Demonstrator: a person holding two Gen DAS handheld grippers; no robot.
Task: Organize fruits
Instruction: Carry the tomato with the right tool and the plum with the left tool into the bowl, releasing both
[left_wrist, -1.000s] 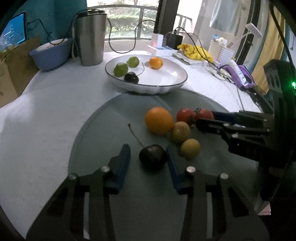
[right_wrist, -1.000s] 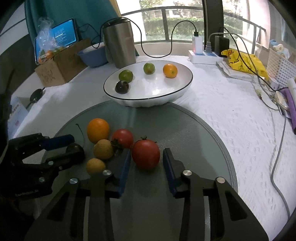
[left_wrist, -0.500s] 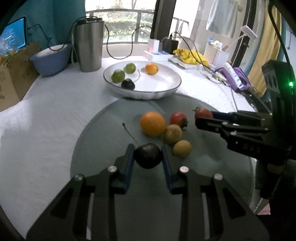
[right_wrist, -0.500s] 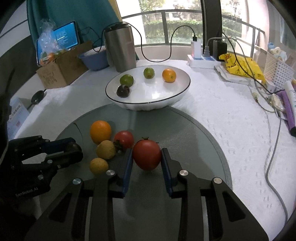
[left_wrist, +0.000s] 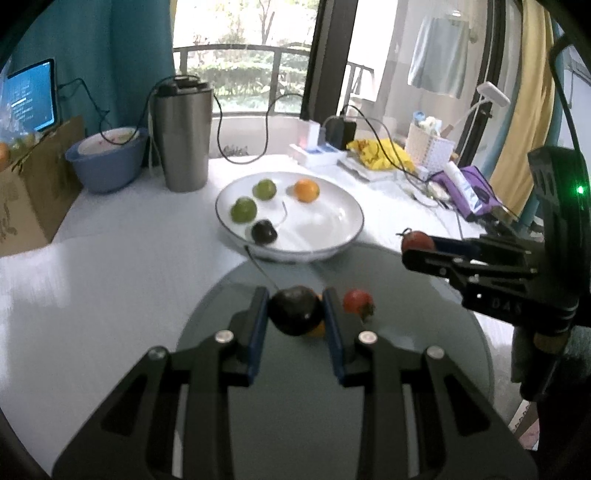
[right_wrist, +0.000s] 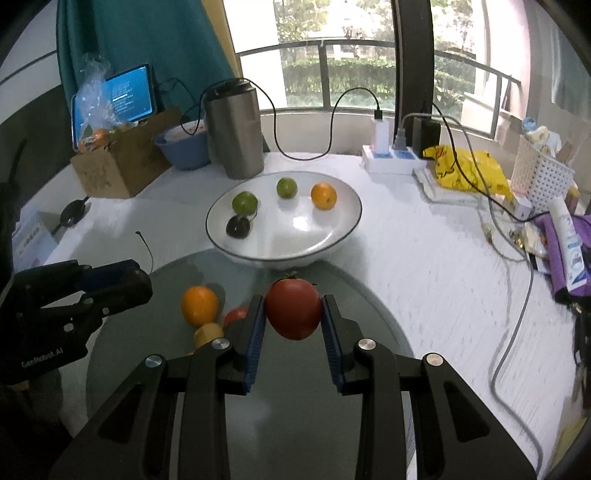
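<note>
Both the left gripper (left_wrist: 294, 314) and the right gripper (right_wrist: 293, 314) point downward, fingers clamped on fruit.

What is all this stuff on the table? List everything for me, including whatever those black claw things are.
bowl: one, white, mid table
limes: two, green, in bowl
orange: one, in bowl
cherry: one, dark, in bowl
mat: one, grey, round, near edge
loose fruit: orange, small red tomato, yellow fruit, on mat
flask: one, steel, behind bowl
basin: one, blue, left of flask
box: one, cardboard, far left
tablet: one, lit, behind box
power strip: one, white, by window
bag: one, yellow, right
basket: one, white, far right
left gripper: fingers shut on dark cherry
right gripper: fingers shut on big tomato
</note>
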